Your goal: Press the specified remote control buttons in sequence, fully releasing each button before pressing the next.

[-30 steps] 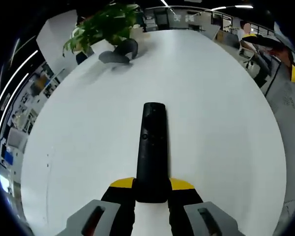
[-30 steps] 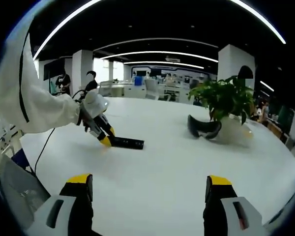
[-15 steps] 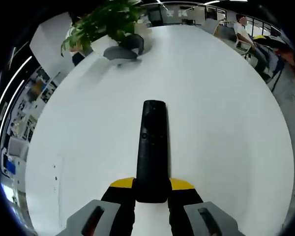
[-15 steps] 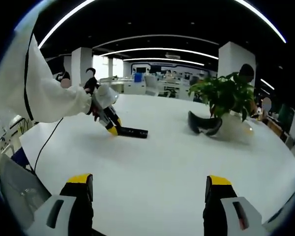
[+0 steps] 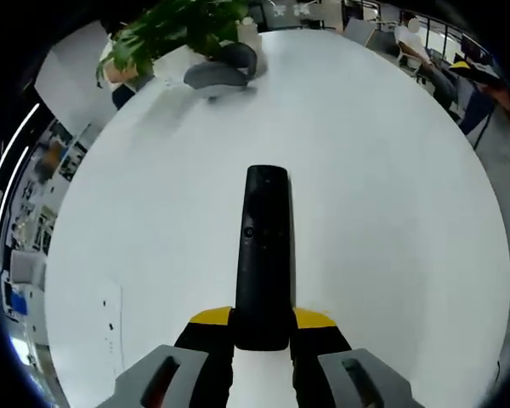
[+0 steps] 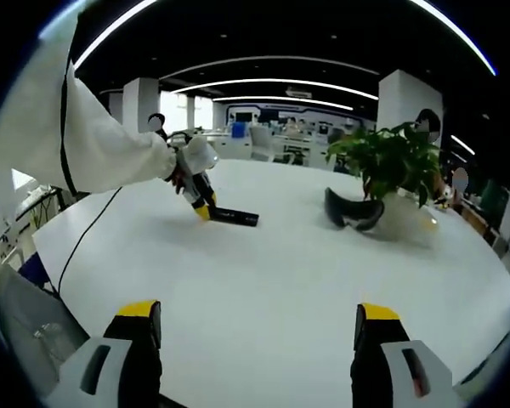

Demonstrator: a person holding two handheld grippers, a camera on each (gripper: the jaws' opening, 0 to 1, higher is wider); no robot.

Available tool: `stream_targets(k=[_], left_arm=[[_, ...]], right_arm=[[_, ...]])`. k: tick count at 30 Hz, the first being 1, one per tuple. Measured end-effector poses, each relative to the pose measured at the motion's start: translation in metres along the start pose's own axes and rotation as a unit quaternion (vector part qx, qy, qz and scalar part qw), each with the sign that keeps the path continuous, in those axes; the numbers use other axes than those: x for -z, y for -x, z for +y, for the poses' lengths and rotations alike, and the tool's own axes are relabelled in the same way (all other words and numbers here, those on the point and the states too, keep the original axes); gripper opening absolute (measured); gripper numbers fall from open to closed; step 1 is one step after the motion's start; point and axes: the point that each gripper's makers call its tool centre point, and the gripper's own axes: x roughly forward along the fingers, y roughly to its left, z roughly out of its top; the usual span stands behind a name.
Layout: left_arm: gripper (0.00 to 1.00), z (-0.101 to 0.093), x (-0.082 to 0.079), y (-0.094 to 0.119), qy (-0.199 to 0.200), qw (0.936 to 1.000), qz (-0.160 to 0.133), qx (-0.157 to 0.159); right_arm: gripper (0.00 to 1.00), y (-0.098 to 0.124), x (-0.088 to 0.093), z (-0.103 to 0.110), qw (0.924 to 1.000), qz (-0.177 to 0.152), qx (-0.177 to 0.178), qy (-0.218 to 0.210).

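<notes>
Left gripper (image 5: 262,327) pinching remote (image 5: 263,255) at near end, long axis straight ahead over surface (image 5: 391,212); right gripper (image 6: 255,340) spread, well apart, facing remote side-on

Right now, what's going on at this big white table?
A person is holding a long black remote control clamped by its near end in the left gripper, just above or on the white round table. The right gripper hangs open and empty over the table. A leafy green potted plant and a dark curved headset sit farther off.
</notes>
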Motion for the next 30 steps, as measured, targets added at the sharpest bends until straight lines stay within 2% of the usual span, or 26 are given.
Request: stream_targets(k=[3, 6, 8, 10, 13, 14, 18, 20, 21, 23, 25, 27, 29, 30], left_arm=[[0.24, -0.002, 0.002, -0.001, 0.004, 0.9999, -0.006, 0.012], [0.24, -0.003, 0.002, -0.001, 0.010, 0.9998, -0.013, 0.009], [0.28, -0.001, 0.003, -0.001, 0.013, 0.9997, -0.021, -0.003], [0.31, 0.003, 0.005, 0.000, 0.051, 0.9979, -0.027, -0.028], [0.32, 0.002, 0.006, 0.000, 0.063, 0.9965, -0.033, -0.045], [0.33, 0.005, 0.007, 0.001, 0.074, 0.9944, -0.036, -0.066], [0.33, 0.003, 0.013, 0.004, 0.141, 0.9845, -0.025, -0.101], [0.36, 0.004, 0.012, 0.005, 0.134, 0.9841, -0.026, -0.113], [0.39, 0.005, 0.011, 0.007, 0.144, 0.9810, -0.034, -0.125], [0.53, 0.007, 0.010, 0.009, 0.175, 0.9737, -0.053, -0.136], [0.61, 0.006, 0.016, 0.012, 0.201, 0.9671, -0.049, -0.148], [0.75, 0.003, 0.015, 0.013, 0.200, 0.9651, -0.065, -0.156], [0.80, -0.005, 0.020, 0.015, 0.210, 0.9626, -0.060, -0.160], [0.85, -0.010, 0.025, 0.018, 0.234, 0.9562, -0.052, -0.168]], right_arm=[[0.94, 0.000, -0.001, -0.001, 1.0000, -0.002, 0.001, -0.002], [0.94, 0.001, -0.002, 0.000, 1.0000, -0.004, 0.000, -0.001], [0.94, 0.001, -0.002, 0.001, 1.0000, -0.004, -0.002, 0.002], [0.95, 0.001, -0.002, 0.002, 1.0000, -0.006, -0.003, 0.004], [0.95, 0.001, -0.004, 0.002, 0.9999, -0.010, -0.004, 0.004], [0.95, 0.002, -0.005, 0.002, 0.9999, -0.012, -0.004, 0.004], [0.97, 0.002, -0.006, 0.003, 0.9999, -0.015, -0.007, 0.004], [0.98, 0.003, -0.007, 0.005, 0.9997, -0.019, -0.009, 0.012], [0.99, 0.003, -0.008, 0.006, 0.9996, -0.023, -0.009, 0.015], [0.99, 0.003, -0.009, 0.005, 0.9996, -0.024, -0.009, 0.015], [0.99, 0.004, -0.009, 0.003, 0.9996, -0.025, -0.007, 0.012], [0.99, 0.004, -0.011, 0.002, 0.9995, -0.030, -0.007, 0.008], [0.99, 0.005, -0.012, 0.002, 0.9994, -0.034, -0.007, 0.008], [0.99, 0.005, -0.012, 0.002, 0.9994, -0.034, -0.007, 0.007]])
